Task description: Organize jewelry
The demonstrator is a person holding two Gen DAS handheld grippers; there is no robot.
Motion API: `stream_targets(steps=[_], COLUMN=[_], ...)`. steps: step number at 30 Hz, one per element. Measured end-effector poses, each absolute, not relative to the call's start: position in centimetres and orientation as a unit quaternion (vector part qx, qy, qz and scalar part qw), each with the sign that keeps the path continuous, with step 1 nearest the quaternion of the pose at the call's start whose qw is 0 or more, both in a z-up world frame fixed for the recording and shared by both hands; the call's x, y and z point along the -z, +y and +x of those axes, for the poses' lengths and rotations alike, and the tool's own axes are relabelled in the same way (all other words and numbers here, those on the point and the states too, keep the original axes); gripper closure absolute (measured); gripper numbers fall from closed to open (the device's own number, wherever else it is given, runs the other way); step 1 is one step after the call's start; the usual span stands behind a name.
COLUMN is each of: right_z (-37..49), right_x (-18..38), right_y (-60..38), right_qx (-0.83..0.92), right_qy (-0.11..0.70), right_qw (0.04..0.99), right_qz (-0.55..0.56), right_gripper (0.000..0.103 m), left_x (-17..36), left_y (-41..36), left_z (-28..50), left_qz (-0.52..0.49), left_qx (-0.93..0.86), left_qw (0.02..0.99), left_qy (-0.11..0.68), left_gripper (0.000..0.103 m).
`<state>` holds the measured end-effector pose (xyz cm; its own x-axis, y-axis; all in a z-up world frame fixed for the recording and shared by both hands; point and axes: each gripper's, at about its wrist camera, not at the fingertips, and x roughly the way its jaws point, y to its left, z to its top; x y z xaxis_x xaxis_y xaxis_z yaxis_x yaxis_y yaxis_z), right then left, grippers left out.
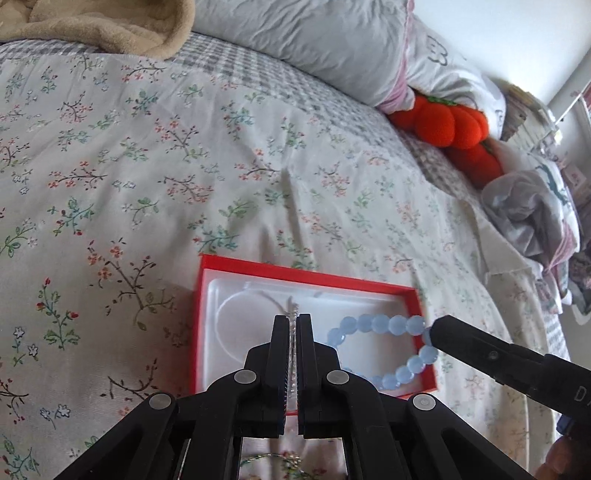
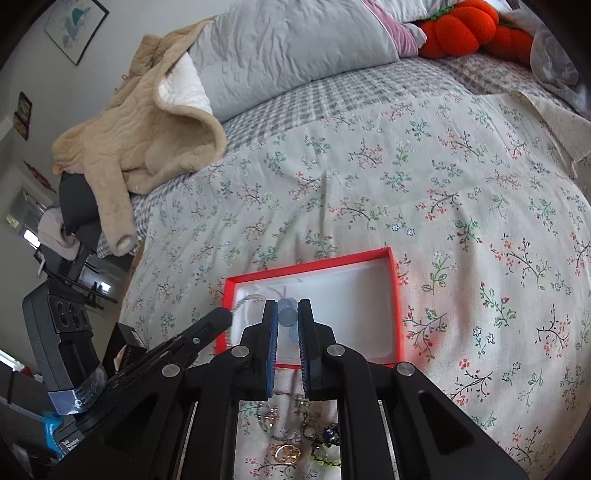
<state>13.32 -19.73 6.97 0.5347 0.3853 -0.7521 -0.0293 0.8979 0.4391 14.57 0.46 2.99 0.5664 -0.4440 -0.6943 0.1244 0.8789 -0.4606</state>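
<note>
Red box (image 1: 207,321) on the flowery bedspread (image 1: 147,184) has a white liner. Left gripper (image 1: 293,325) is pinched tight on a silver chain (image 1: 294,354) over it, right gripper (image 2: 288,314) clamps a blue bead bracelet (image 1: 384,325). More jewelry (image 2: 291,439) sits loose outside.

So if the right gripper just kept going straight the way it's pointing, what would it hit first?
Probably the white lining of the red box: the right gripper, shut on the blue bead bracelet, points down into it. Depth is unclear.

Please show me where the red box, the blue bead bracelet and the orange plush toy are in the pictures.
red box (image 1: 295,274), left wrist view, on its far red rim.
blue bead bracelet (image 1: 380,325), left wrist view, on a bead of its upper arc.
orange plush toy (image 2: 461,27), right wrist view, on its round body.
</note>
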Motion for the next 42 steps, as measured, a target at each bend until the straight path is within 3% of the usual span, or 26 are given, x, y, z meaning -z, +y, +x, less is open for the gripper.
stream_targets(steps=[15,18,19,20,26,32,42], right_z=[14.4,13.8,13.5,13.2,10.6,7.8,5.5], right_x=[-4.5,-5.2,-5.4,-5.6,-5.7,-4.1,-2.7], right_y=[-21.7,-21.6,-21.5,-21.4,-20.2,-19.3,-19.4], right_qx=[-0.088,-0.094,-0.094,-0.094,-0.098,-0.100,-0.087], right_qy=[0.484,0.485,0.485,0.486,0.514,0.557,0.595], right_qw=[0.856,0.858,0.859,0.859,0.849,0.823,0.797], right_qz=[0.156,0.142,0.136,0.129,0.080,0.050,0.061], right_gripper=[0.091,0.083,0.075,0.069,0.065,0.053,0.052], left_x=[-2.2,-2.8,-3.0,-3.3,-4.0,-2.4,-0.2], left_y=[-0.2,-0.2,-0.2,-0.2,-0.4,-0.3,1.7], left_z=[15.3,14.7,14.4,14.1,11.6,9.5,7.6], left_qz=[-0.137,-0.127,-0.122,-0.118,-0.078,-0.041,-0.100], left_qx=[0.133,0.128,0.124,0.122,0.112,0.091,0.086], left_qw=[0.871,0.870,0.871,0.872,0.870,0.844,0.803], left_qy=[0.453,0.459,0.460,0.460,0.474,0.526,0.582], left_gripper=[0.102,0.072,0.061,0.054,0.027,0.025,0.025])
